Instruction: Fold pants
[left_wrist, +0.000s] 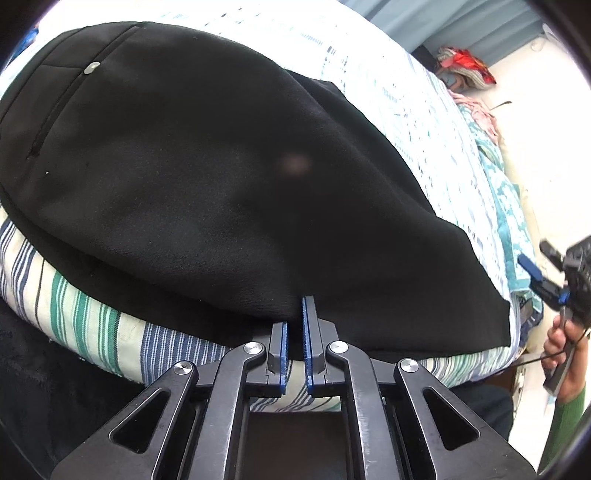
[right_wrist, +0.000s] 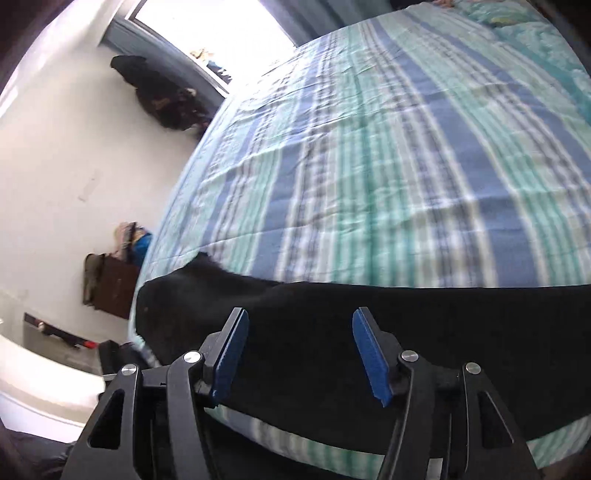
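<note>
Black pants (left_wrist: 184, 166) lie spread on a striped bed sheet (left_wrist: 92, 314), with a pocket seam and a small metal stud at the upper left. My left gripper (left_wrist: 295, 314) is at their near edge, pads almost together with the dark fabric edge pinched between the tips. My right gripper (left_wrist: 539, 258) appears at the far right, off the bed's corner, held by a hand in a green sleeve (left_wrist: 565, 424). In the right wrist view that gripper (right_wrist: 300, 314) stands open above the pants (right_wrist: 369, 332), with nothing between its pads. The picture there is blurred.
The blue-and-green striped bed (right_wrist: 369, 166) stretches far beyond the pants. A heap of colourful clothes (left_wrist: 465, 68) lies on the floor past the bed. A dark bag (right_wrist: 162, 96) rests by a bright window, and a brown cabinet (right_wrist: 114, 288) stands against the white wall.
</note>
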